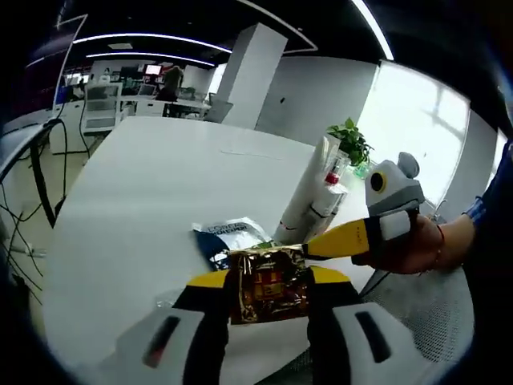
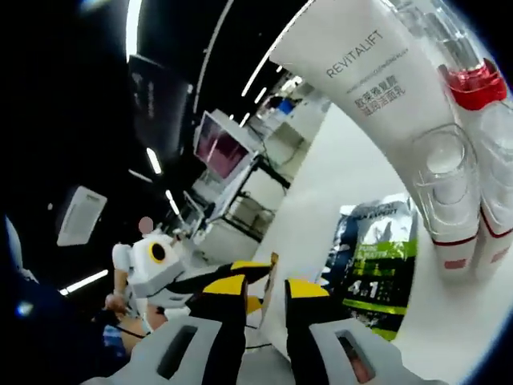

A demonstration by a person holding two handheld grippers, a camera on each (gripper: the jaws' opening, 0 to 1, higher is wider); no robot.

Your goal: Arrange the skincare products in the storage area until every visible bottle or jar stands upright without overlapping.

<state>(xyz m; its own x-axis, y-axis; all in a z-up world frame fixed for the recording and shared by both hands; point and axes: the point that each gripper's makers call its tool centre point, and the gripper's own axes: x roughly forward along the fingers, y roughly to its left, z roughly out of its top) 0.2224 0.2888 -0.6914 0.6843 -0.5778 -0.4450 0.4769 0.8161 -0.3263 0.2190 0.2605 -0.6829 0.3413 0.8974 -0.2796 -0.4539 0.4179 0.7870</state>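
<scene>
Left claw (image 1: pixel 268 281) clamped on gold packet (image 1: pixel 267 282)

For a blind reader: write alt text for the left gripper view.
The left gripper grips a gold foil packet over a white table. The right gripper reaches in beside white tubes and a blue-and-white sachet.

Crinkled glossy gold foil sachet (image 1: pixel 268 285), smooth glossy white plastic tube (image 2: pixel 361 88), matt white table (image 1: pixel 152 200)
</scene>
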